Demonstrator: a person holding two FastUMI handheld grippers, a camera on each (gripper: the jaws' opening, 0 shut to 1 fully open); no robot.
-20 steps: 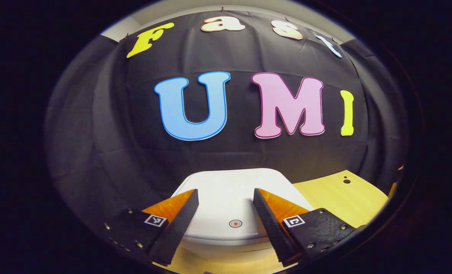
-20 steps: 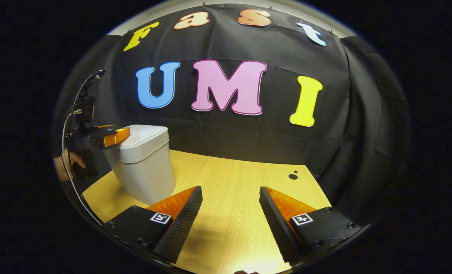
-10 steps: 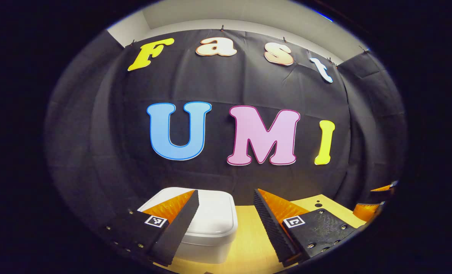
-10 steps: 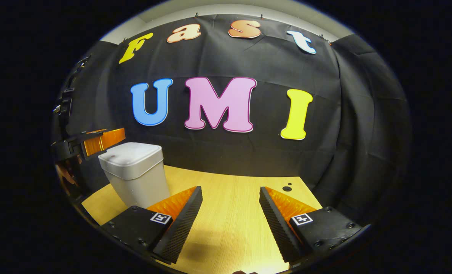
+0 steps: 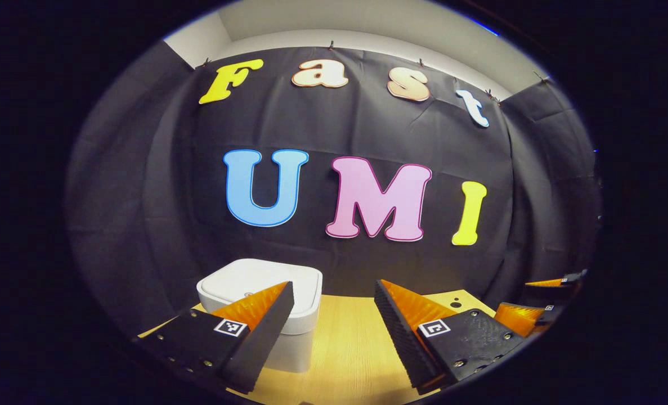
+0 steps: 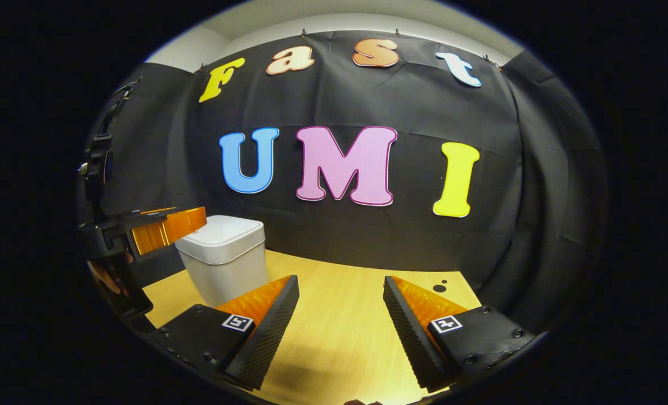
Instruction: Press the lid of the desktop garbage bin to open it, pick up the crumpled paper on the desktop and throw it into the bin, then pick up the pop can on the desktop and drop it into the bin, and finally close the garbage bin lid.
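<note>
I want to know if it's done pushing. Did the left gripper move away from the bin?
Yes. In the right gripper view, the left gripper, earlier resting on the bin lid, has pulled back toward the person and now hangs beside the bin.

The left gripper view is looking level along its own open fingers from low over the pale wooden desktop (image 5: 345, 349), facing the black cloth wall, with the white lidded plastic bin (image 5: 260, 289) sitting near, just ahead of its left finger. The right gripper view is facing that same wall from farther right, sharing the bin (image 6: 227, 253) and the desktop (image 6: 345, 315).
</note>
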